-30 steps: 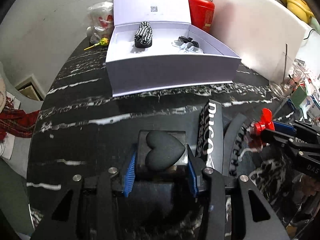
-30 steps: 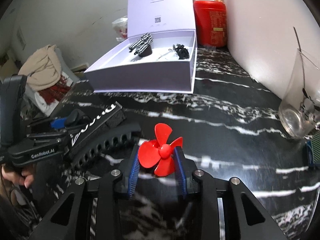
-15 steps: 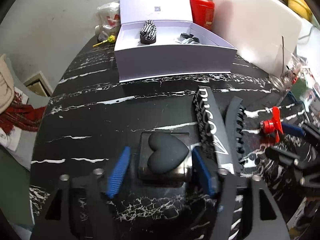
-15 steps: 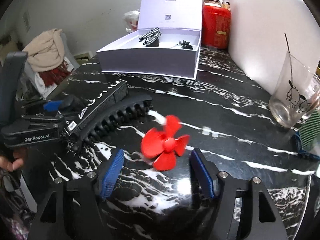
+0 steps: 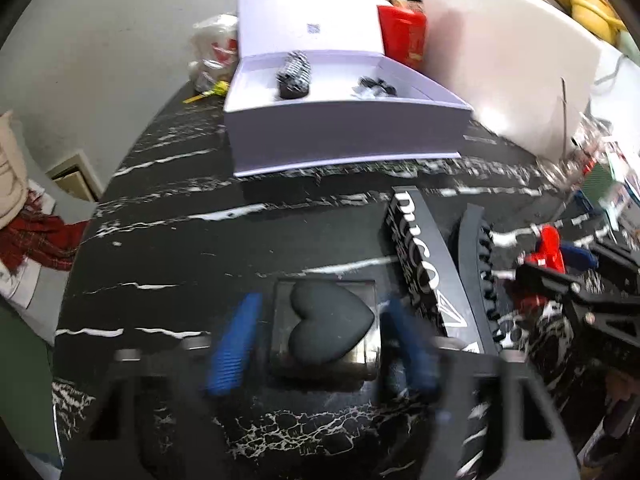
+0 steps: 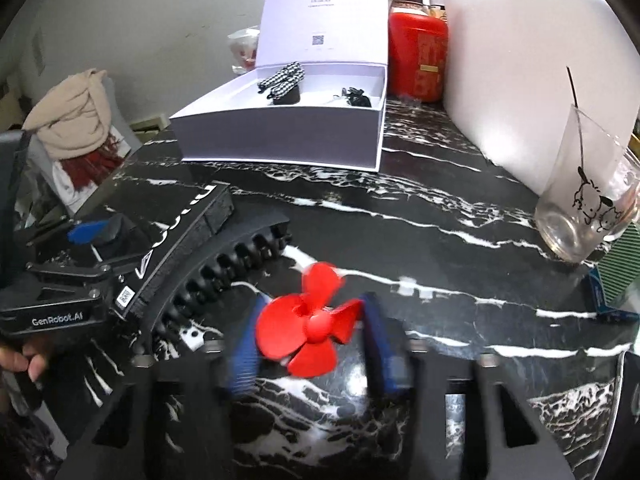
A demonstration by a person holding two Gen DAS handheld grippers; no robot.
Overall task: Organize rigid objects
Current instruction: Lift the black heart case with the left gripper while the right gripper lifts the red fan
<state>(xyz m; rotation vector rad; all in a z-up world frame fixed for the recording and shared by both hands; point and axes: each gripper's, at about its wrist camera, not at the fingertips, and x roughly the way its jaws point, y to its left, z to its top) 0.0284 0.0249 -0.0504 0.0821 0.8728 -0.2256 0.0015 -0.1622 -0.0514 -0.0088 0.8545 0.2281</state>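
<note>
Both of your grippers have narrowed again around the same two items since half a second ago.
Left gripper [image 5: 320,344]: jaws closing on the black square box with a raised heart lid [image 5: 326,330], which sits on the black marble table [image 5: 200,248] nearer you than the open white gift box [image 5: 344,136]; blur hides contact. Right gripper [image 6: 310,350]: jaws closing, blue pads flanking the red plastic propeller [image 6: 310,320]; likely regrasps before loading that box.

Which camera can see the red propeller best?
The right wrist view. There the red propeller sits big and whole between the closing blue pads of the right gripper. The left wrist view shows only a small, blurry red bit of it at the far right, partly behind the gripper's black frame.
</note>
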